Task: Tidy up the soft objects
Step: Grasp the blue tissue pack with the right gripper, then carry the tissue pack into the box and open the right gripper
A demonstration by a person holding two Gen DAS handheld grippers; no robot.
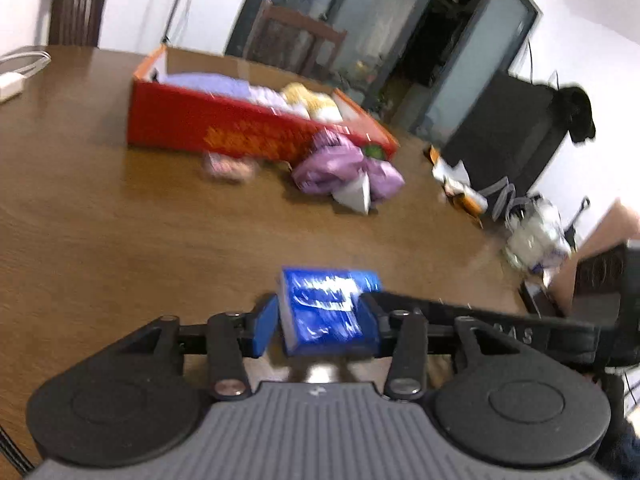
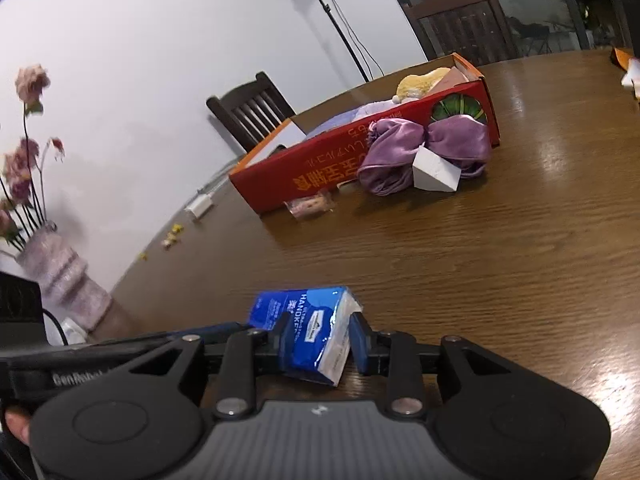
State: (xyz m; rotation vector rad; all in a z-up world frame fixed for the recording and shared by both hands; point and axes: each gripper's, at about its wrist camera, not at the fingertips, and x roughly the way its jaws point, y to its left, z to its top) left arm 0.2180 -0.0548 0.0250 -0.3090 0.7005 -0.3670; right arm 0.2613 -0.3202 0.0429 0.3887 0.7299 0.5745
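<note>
A blue handkerchief tissue pack point(image 1: 328, 312) point(image 2: 308, 332) sits tilted between both grippers near the table's front. My right gripper point(image 2: 320, 338) is shut on it, its fingers pressing both sides. My left gripper point(image 1: 320, 320) stands around the same pack, with a thin gap at its left blue pad point(image 1: 266, 328), so it is open. Farther back, a red cardboard box point(image 1: 224, 128) point(image 2: 304, 168) holds lilac cloth and a yellow plush point(image 1: 312, 100) point(image 2: 420, 80). A purple satin cloth point(image 1: 340, 168) point(image 2: 400, 148) and a white wedge point(image 1: 356, 196) point(image 2: 434, 174) lie against the box.
A small pink packet point(image 1: 228, 168) point(image 2: 310, 206) lies in front of the box on the wooden table point(image 1: 120, 240) point(image 2: 520, 260). A vase of flowers point(image 2: 60, 272) stands at the left edge, a white charger point(image 1: 10, 84) further back, and clutter point(image 1: 536, 232) at the right edge. Chairs point(image 1: 78, 4) stand behind.
</note>
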